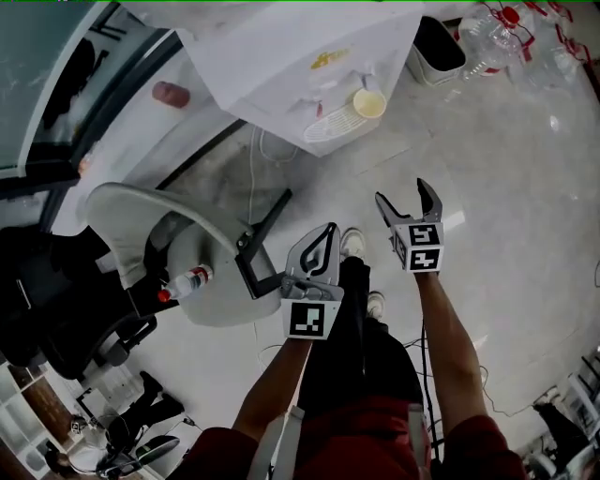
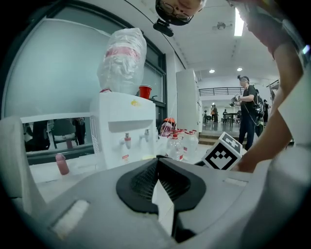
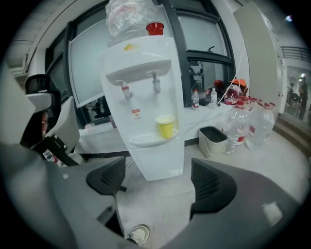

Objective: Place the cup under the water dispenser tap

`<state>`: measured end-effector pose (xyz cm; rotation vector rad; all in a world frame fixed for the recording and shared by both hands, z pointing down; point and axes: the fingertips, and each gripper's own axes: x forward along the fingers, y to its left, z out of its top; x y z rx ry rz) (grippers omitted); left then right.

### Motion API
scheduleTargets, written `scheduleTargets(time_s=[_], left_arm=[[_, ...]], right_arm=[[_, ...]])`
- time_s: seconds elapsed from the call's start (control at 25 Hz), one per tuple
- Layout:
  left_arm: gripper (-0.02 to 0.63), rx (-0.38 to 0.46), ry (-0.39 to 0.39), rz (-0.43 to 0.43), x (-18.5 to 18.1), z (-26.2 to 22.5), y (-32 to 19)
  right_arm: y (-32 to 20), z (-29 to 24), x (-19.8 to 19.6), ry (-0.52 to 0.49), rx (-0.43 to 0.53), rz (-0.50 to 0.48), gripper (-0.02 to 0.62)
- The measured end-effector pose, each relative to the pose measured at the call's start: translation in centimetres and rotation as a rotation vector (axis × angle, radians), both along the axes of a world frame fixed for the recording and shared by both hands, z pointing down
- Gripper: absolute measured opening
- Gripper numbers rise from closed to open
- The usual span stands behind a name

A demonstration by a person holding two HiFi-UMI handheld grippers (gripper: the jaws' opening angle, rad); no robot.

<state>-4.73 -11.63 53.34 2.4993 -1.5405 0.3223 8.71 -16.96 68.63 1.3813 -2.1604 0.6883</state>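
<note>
A yellow cup [image 1: 369,103] [image 3: 165,126] stands upright on the drip tray [image 1: 328,127] [image 3: 146,140] of the white water dispenser [image 1: 281,56] [image 3: 141,63], below its right-hand tap [image 3: 156,83]. Neither gripper touches it. My right gripper [image 1: 403,192] [image 3: 158,180] is open and empty, held over the floor a short way in front of the dispenser. My left gripper [image 1: 323,239] [image 2: 156,163] is beside it at the left, shut with nothing between its pads, pointing at the dispenser [image 2: 124,131].
A grey chair [image 1: 159,244] with a red-capped bottle [image 1: 187,281] is at the left. A small bin [image 1: 439,47] [image 3: 212,138] and several large water bottles [image 1: 506,28] [image 3: 243,121] stand right of the dispenser. A red cup [image 3: 154,28] sits on top. People stand far off [image 2: 250,109].
</note>
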Motion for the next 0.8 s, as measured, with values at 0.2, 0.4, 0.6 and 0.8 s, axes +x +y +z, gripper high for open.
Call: scheduleTargets(time_s=[0.2, 0.4, 0.6, 0.8], left_arm=[[0.003, -0.012, 0.008, -0.031, 0.2, -2.7, 4.0], [0.003, 0.012, 0.051, -0.072, -0.1, -6.7, 7.3], [0.003, 0.080, 0.067, -0.079, 0.3, -11.9, 10.5], [0.003, 0.133, 0.024, -0.063, 0.6, -16.0, 13.9]], right_arm=[[5.3, -5.1, 1.6, -0.022, 0.019, 0.017, 0.403], [10.5, -11.6, 2.4, -0.027, 0.094, 0.016, 0.405], [14.5, -19.6, 4.3, -0.024, 0.219, 0.050, 0.405], [18.2, -26.3, 6.8, -0.031, 0.315, 0.114, 0.405]])
